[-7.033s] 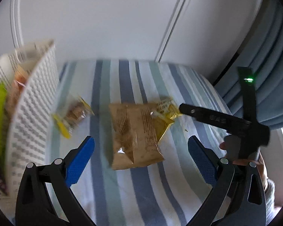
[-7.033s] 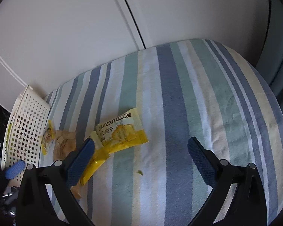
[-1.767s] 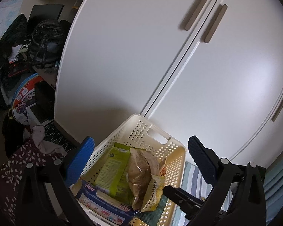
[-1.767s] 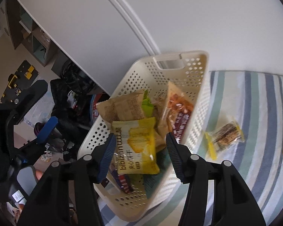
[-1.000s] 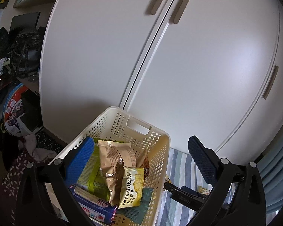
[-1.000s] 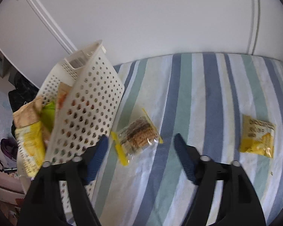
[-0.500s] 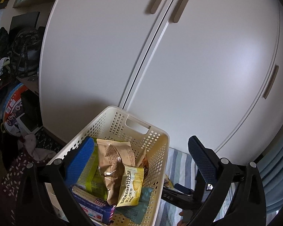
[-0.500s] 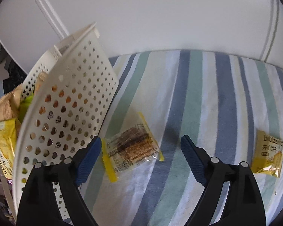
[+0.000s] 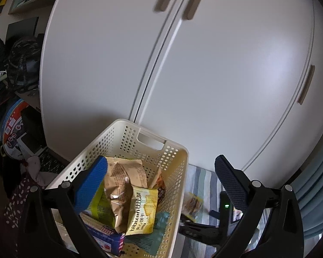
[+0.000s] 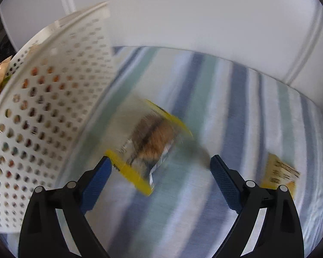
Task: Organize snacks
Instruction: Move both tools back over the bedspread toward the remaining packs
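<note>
the right gripper (image 10: 159, 167) hangs low over the striped cloth (image 10: 204, 204), jaws wide apart and empty, straddling a blurred clear snack packet with yellow ends (image 10: 148, 144) that lies just beside the perforated basket (image 10: 43, 111) wall. a yellow packet (image 10: 280, 174) lies well apart on the right, with bare cloth between. only the left wrist view shows the basket's inside: a brown bag (image 9: 122, 178), a yellow bibizan packet (image 9: 142, 210) and a green packet (image 9: 101, 210) piled there. the left gripper (image 9: 161, 185) is spread open above them, holding nothing.
</note>
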